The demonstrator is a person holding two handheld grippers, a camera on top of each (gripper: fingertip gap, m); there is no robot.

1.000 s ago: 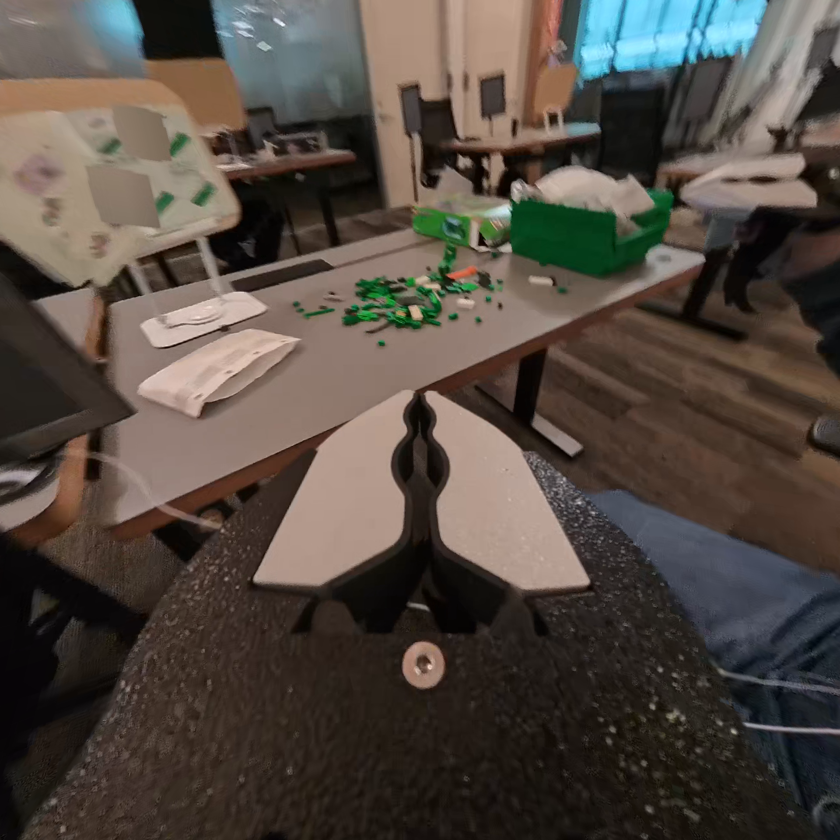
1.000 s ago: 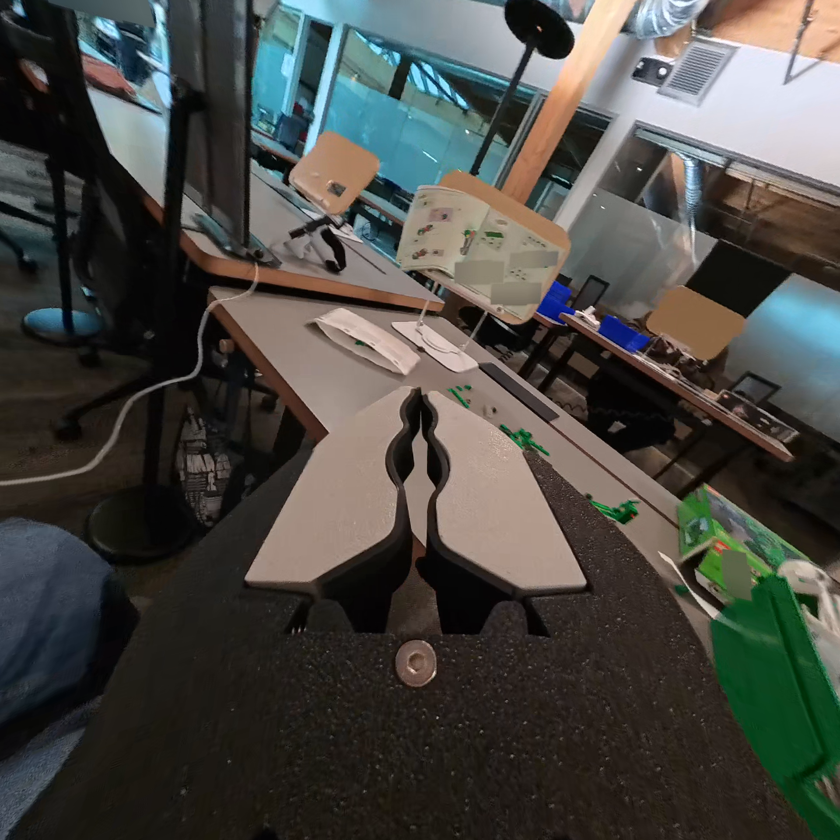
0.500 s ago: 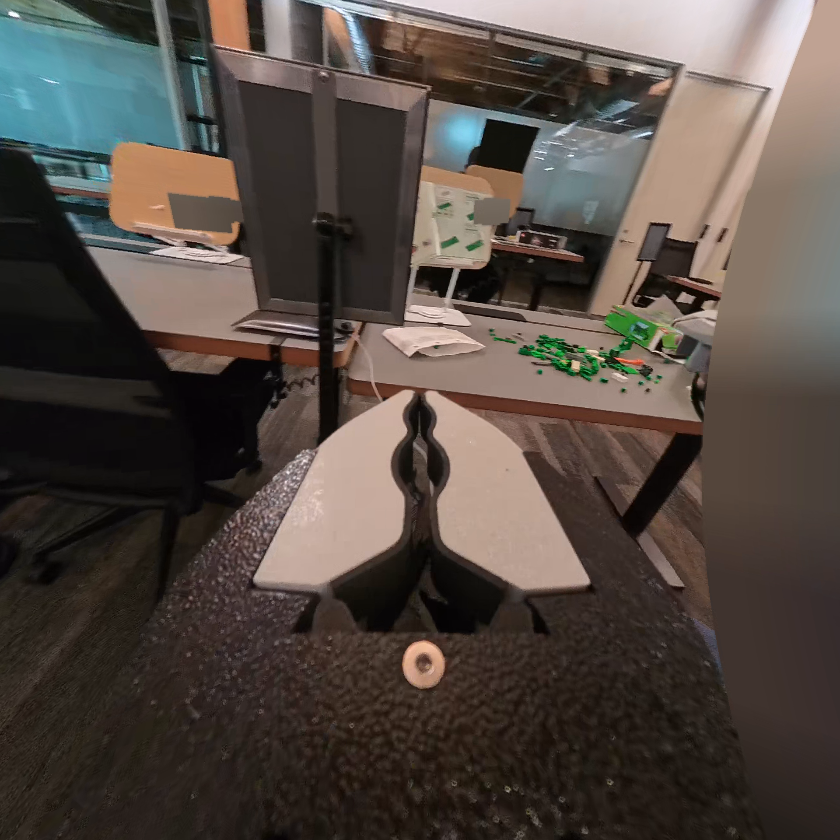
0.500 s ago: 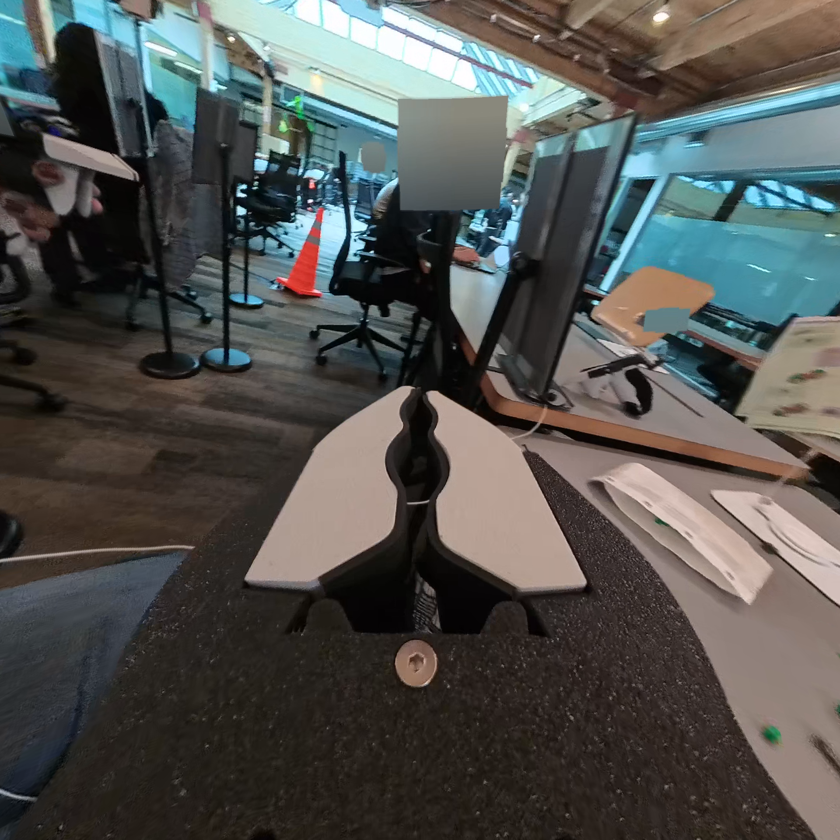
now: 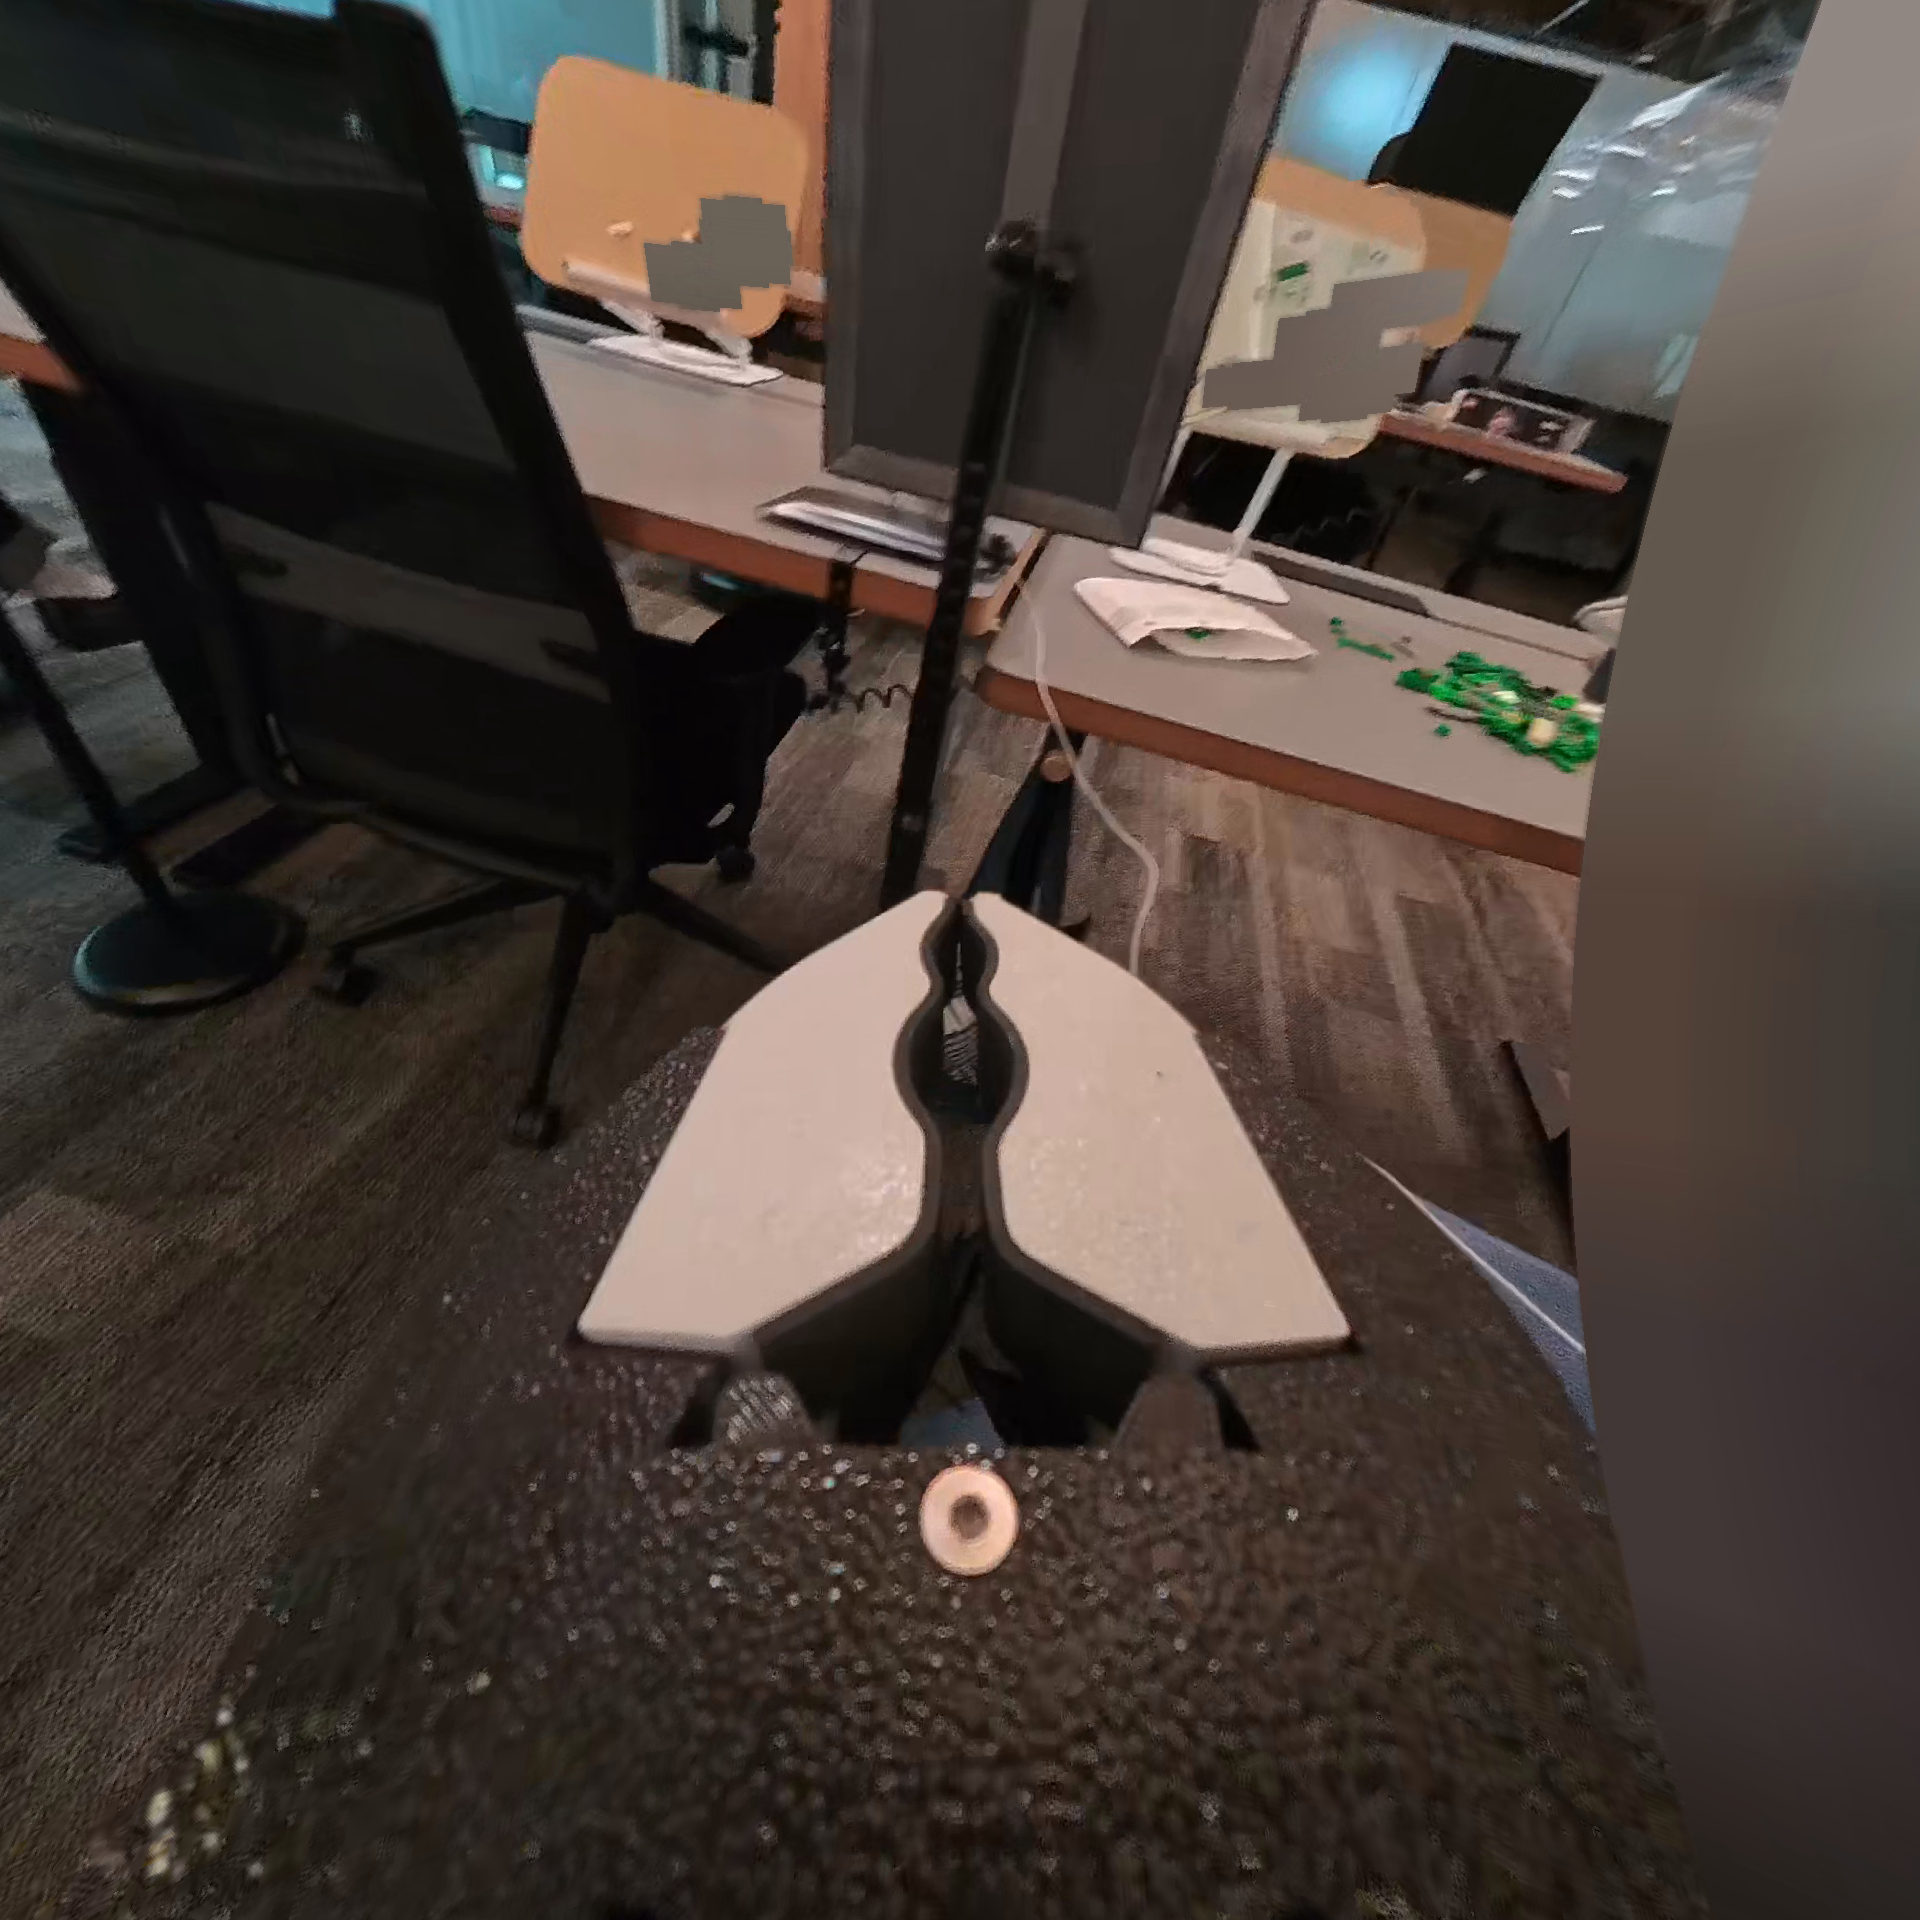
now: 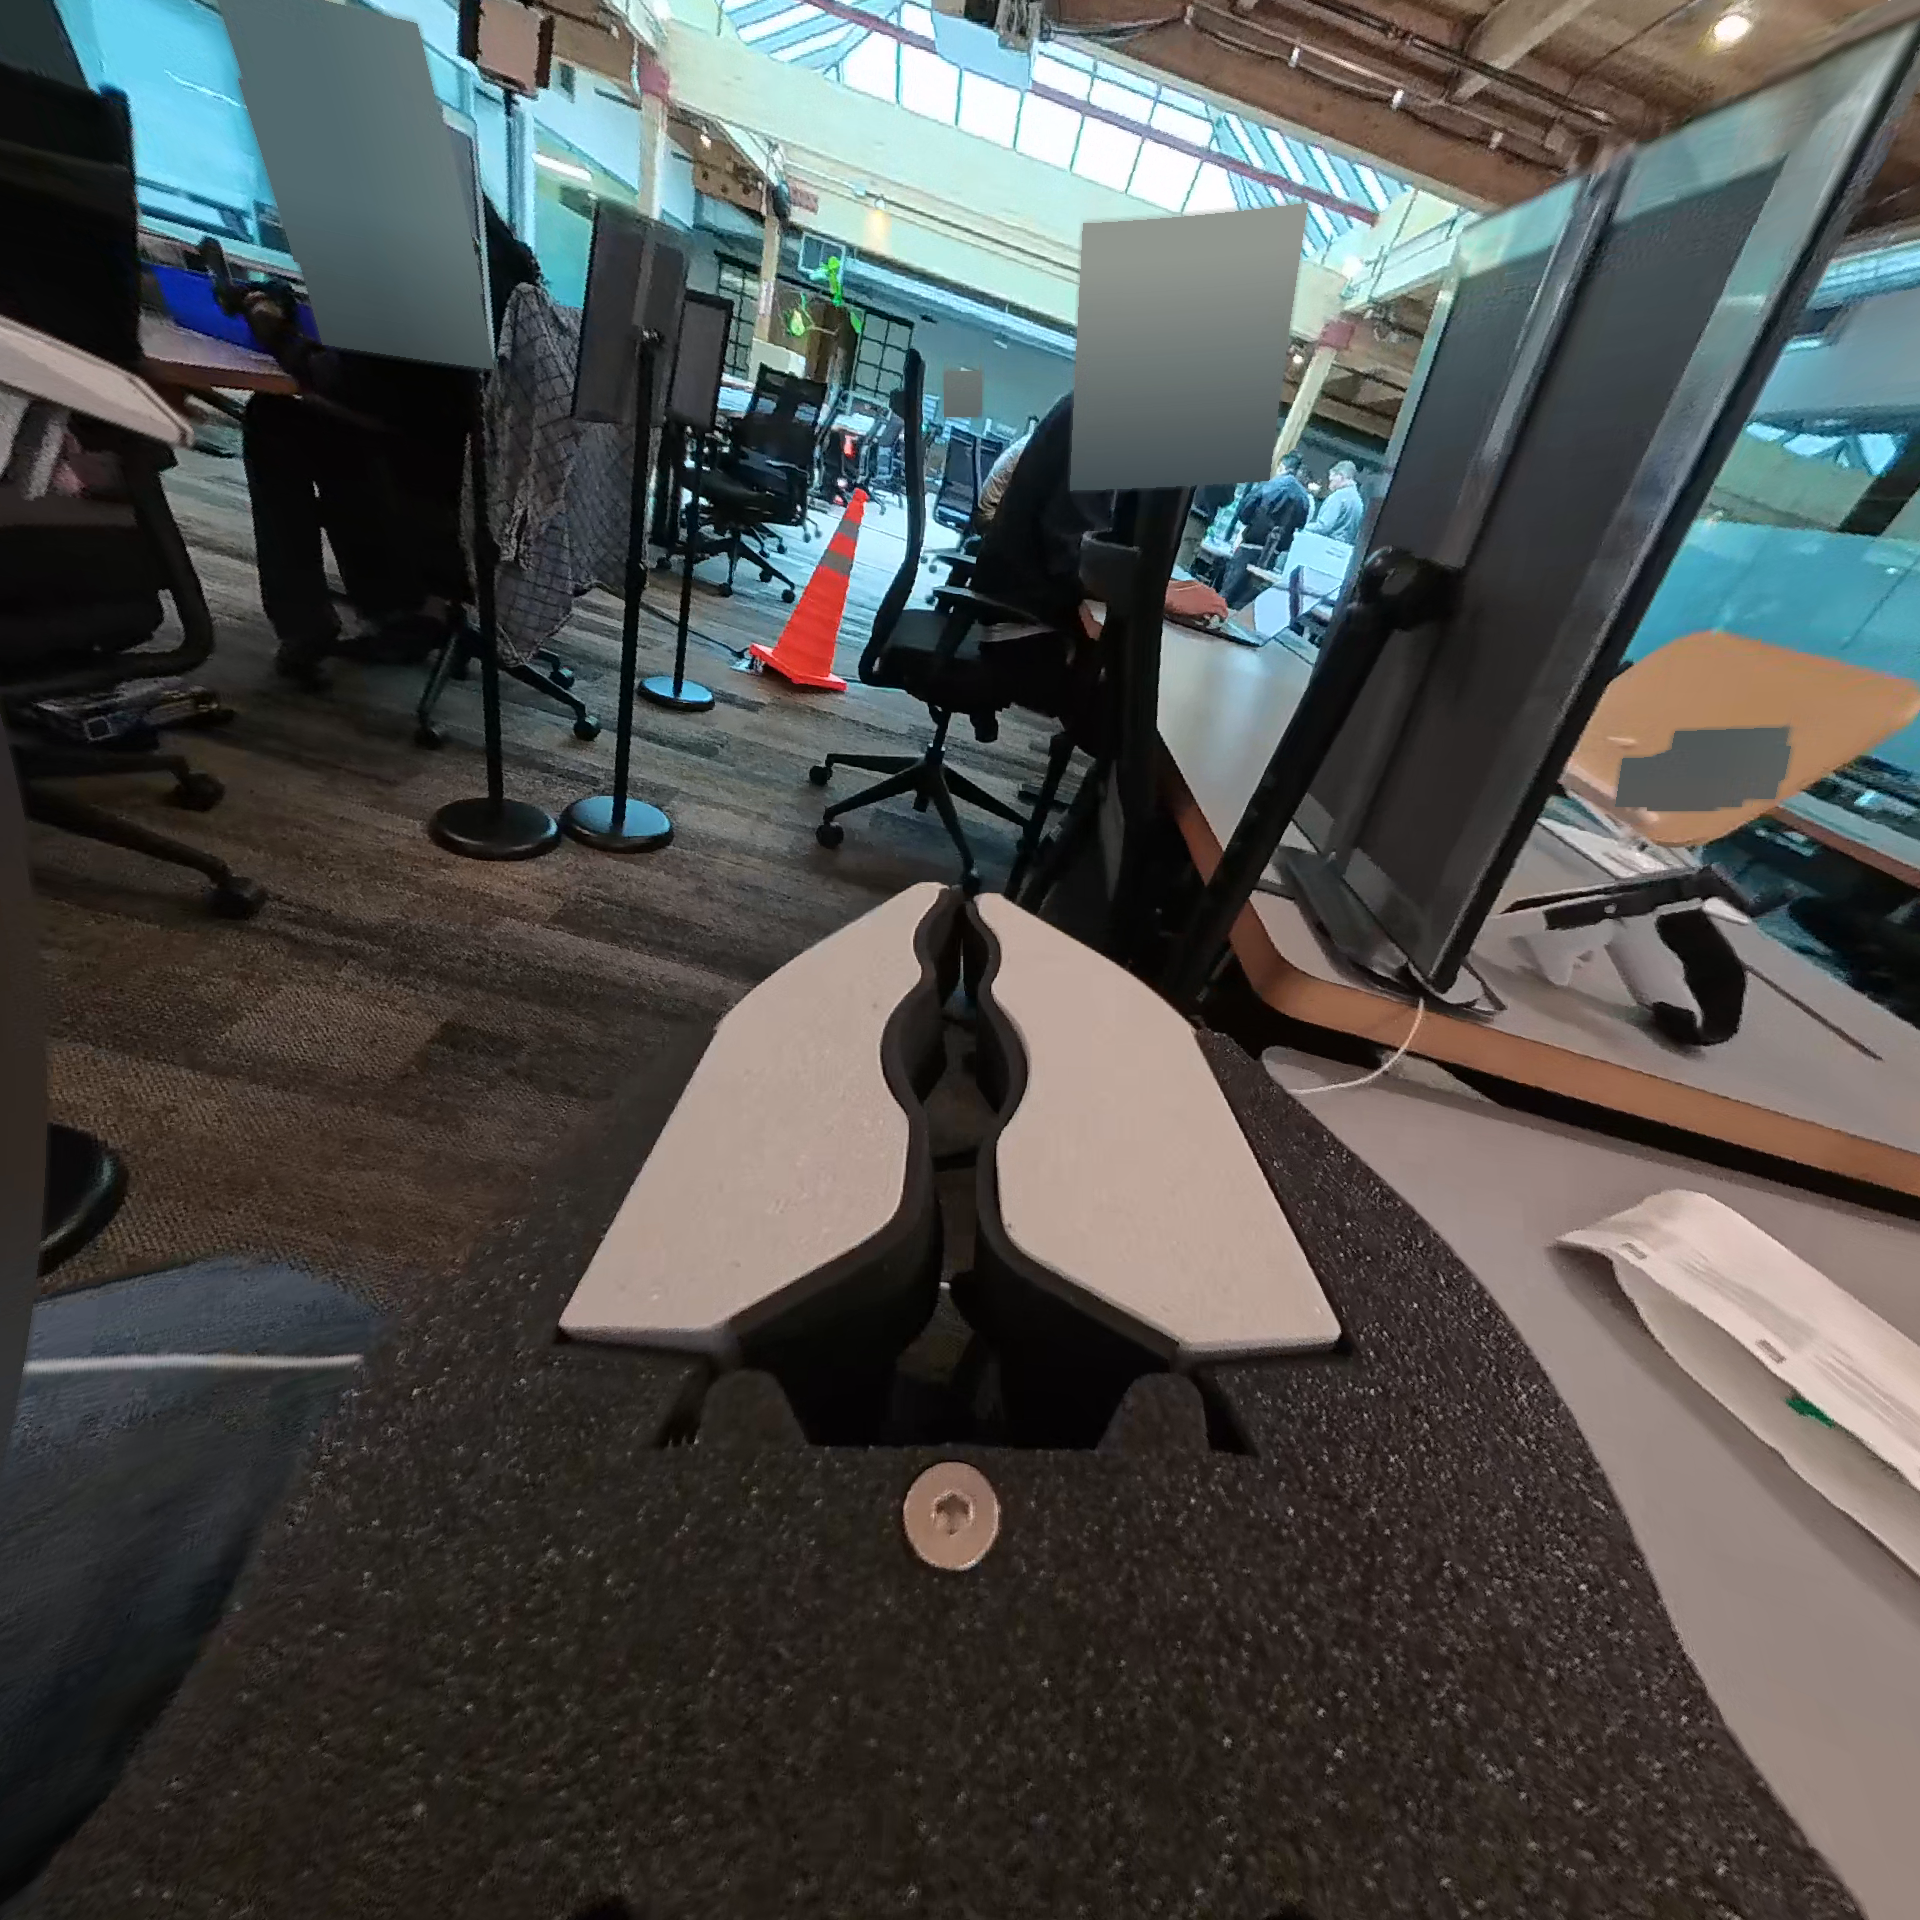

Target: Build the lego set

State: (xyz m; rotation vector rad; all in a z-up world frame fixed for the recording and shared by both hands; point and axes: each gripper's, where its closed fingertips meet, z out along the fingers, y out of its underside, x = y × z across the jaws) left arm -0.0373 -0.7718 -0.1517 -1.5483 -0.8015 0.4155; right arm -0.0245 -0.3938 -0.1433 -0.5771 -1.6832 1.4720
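Far off, blurred green lego pieces (image 5: 1496, 709) scattered on grey table (image 5: 1299, 717)

Dim, motion-smeared left view; right view brighter under skylight glare, both bowed at the edges

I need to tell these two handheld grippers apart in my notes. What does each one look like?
Both look near-identical. The left gripper has two flat light-grey fingers with wavy black inner edges, set in a rough black speckled body with a silver screw. The right gripper has the same grey fingers, a finer-grained black body and a silver hex screw. Blue denim shows beside it.
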